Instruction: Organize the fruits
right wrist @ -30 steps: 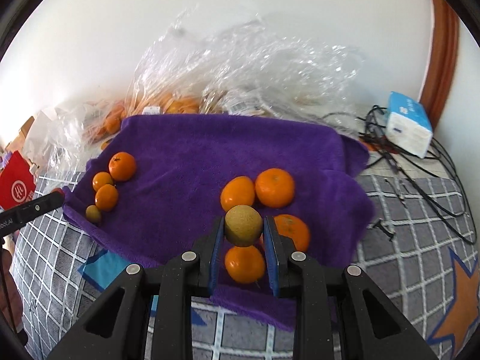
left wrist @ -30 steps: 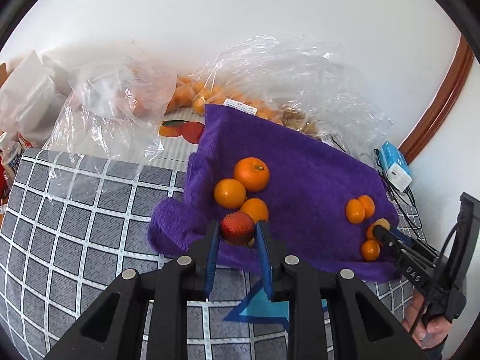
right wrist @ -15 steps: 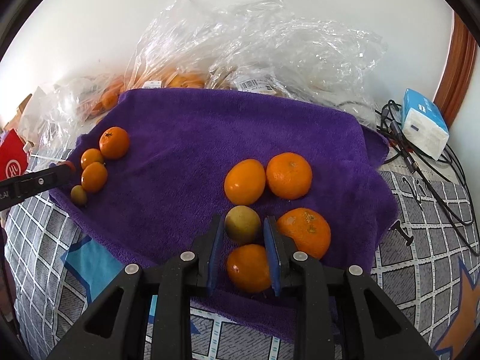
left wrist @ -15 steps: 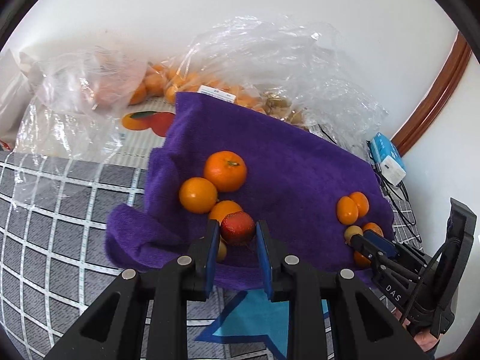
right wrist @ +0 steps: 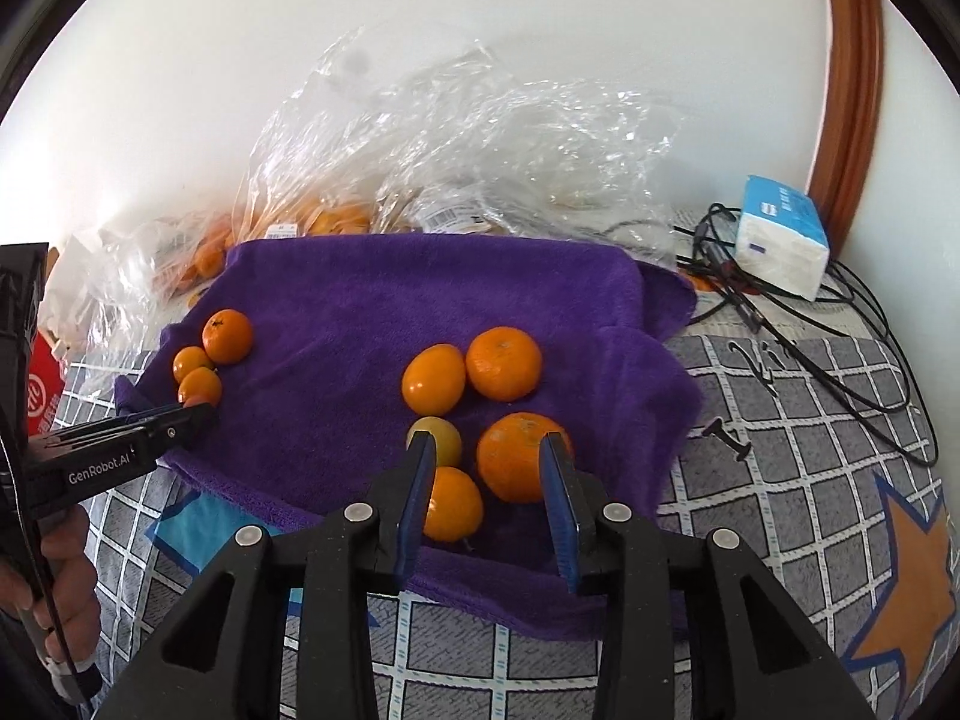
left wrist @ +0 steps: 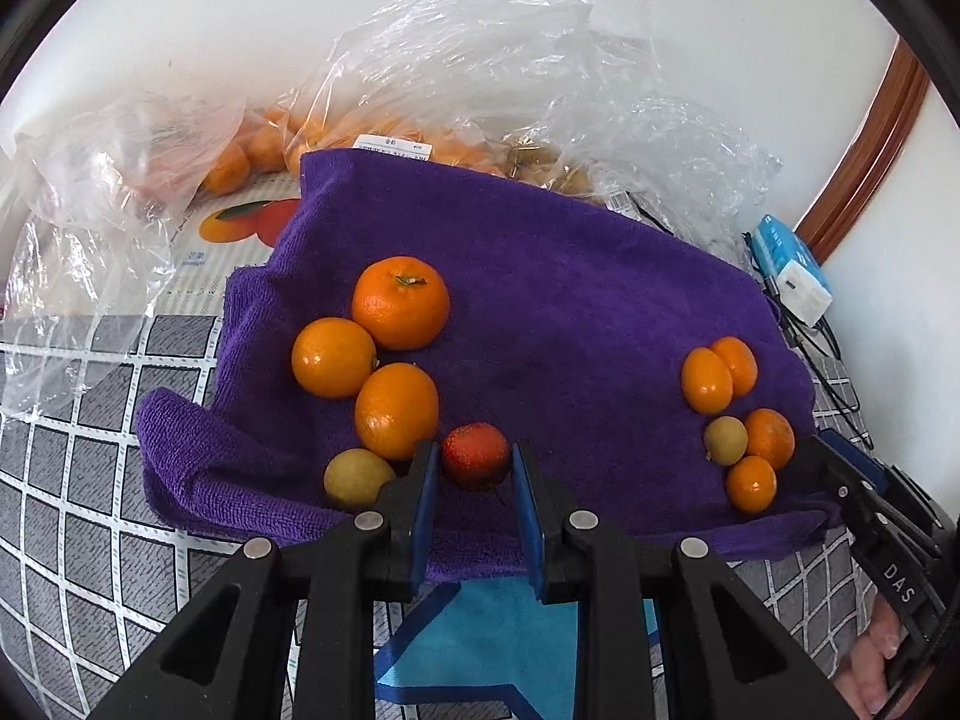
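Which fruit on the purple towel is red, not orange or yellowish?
The small red fruit, held between the pads of the left gripper at the towel's near edge. All others lying there are orange or pale yellow-green.

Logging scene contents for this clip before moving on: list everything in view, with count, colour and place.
towel: one, purple, over checked cloth
oranges: seven, orange, three left, four right on towel
small round fruits: two, yellowish, one per group
red fruit: one, in left gripper
plastic bags: several, clear, behind towel, holding more fruit
tissue pack: one, blue-white, far right
cables: black, beside pack
left gripper: shut on red fruit
right gripper: jaws opening, gripping nothing
hands: two, on gripper handles
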The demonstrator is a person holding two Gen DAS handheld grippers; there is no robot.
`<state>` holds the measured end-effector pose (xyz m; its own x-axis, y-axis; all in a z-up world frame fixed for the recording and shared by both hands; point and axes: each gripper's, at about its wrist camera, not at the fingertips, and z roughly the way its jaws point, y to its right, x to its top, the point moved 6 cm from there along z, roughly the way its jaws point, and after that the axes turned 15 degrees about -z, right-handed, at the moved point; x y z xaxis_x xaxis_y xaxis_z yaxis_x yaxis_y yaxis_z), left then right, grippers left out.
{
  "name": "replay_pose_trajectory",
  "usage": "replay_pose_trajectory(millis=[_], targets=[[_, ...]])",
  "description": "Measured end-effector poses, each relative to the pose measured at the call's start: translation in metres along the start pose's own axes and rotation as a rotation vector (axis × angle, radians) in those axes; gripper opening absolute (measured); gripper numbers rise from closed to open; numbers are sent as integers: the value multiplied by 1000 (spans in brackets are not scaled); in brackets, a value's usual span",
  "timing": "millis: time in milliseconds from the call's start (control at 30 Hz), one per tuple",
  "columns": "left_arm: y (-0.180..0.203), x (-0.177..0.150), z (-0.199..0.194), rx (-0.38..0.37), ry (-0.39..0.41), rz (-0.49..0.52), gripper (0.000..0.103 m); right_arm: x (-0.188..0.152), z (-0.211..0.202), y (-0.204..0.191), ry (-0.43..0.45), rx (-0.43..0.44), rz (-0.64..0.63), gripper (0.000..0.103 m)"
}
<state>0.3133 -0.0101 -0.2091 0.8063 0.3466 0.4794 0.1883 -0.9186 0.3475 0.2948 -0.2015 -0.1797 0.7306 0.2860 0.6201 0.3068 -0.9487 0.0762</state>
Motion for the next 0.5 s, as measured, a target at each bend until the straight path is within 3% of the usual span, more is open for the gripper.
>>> replay_pose_trajectory(millis=[267, 333, 400, 500], targets=[[0, 0, -3, 33, 5, 11, 25, -7, -4, 4, -23, -21, 10, 36], [0, -1, -9, 36, 18, 4, 34, -9, -10, 3, -21, -26, 8, 36], [-1, -3, -22, 36, 37, -1, 49, -9, -17, 2, -20, -31, 3, 36], [0, -8, -45, 40, 65, 17, 56, -9, -34, 0, -10, -43, 2, 38]])
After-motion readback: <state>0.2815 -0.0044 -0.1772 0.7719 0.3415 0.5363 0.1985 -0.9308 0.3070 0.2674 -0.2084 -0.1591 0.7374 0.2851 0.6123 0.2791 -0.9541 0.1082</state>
